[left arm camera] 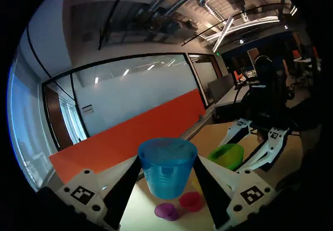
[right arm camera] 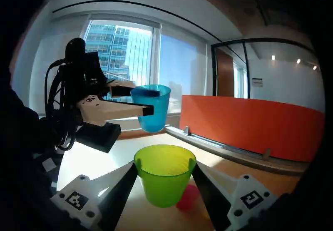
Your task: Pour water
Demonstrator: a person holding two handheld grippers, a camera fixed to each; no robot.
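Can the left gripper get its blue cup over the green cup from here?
Probably yes: the left gripper holds the blue cup aloft and the right gripper holds the green cup, with open air between them.

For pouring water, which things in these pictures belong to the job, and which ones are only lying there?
For the job:
blue cup, held in the left tongs
green cup, held in the right tongs

Lying about:
small pink cup
small purple cup
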